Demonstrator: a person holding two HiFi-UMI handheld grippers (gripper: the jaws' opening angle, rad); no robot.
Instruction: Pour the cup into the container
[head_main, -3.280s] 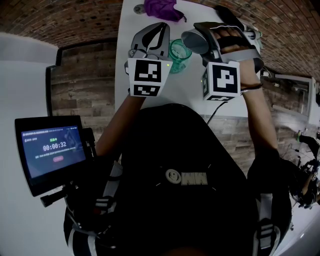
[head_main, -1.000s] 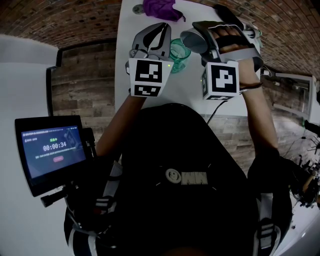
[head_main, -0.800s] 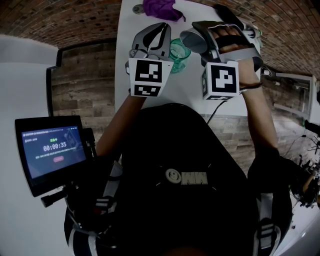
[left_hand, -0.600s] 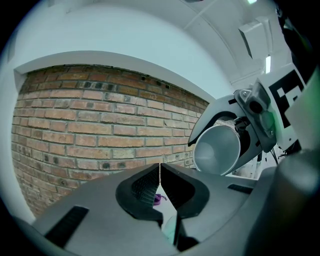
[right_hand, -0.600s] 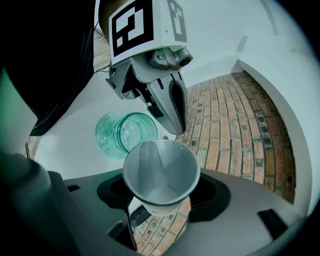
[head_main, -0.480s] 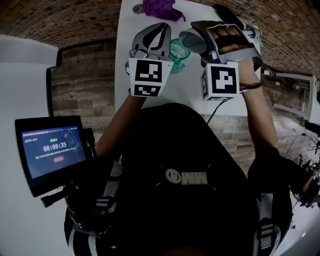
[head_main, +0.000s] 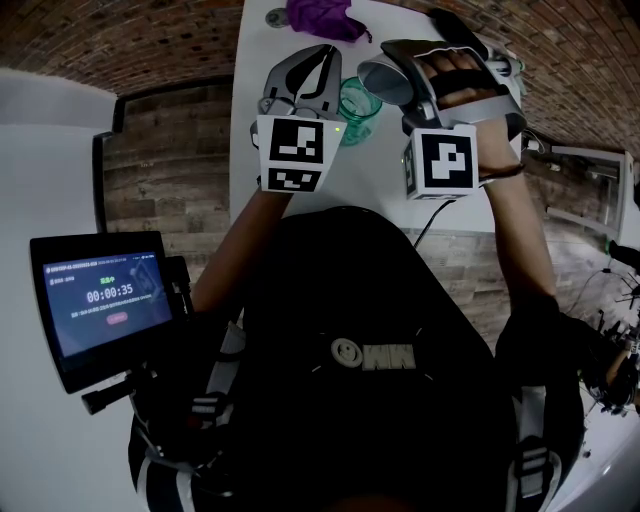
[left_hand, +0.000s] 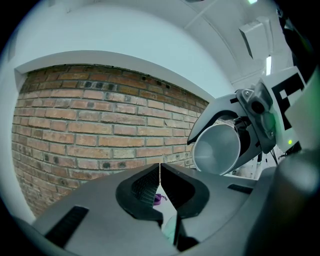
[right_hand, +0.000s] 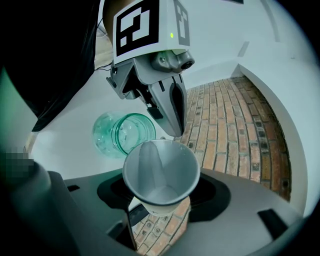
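Note:
A grey paper cup (right_hand: 160, 172) lies tilted on its side between the jaws of my right gripper (right_hand: 161, 202), which is shut on it. Its mouth faces the camera and nothing shows inside. Just past the cup's rim stands a green glass container (right_hand: 122, 134) on the white table. In the head view the cup (head_main: 385, 80) hangs right of and above the container (head_main: 357, 103). My left gripper (head_main: 318, 62) hovers just left of the container, jaws shut and empty. In the left gripper view its jaws (left_hand: 160, 172) meet at the tip, with the cup (left_hand: 217, 150) up at the right.
The white table (head_main: 380, 170) is narrow, with brick floor on both sides. A purple cloth (head_main: 320, 15) and a small white round thing (head_main: 278, 17) lie at its far end, and a dark object (head_main: 455, 25) at far right. A screen (head_main: 105, 305) stands at my left.
The right gripper has nudged the tilted cup very slightly up and left. The left gripper and the green container have stayed where they were.

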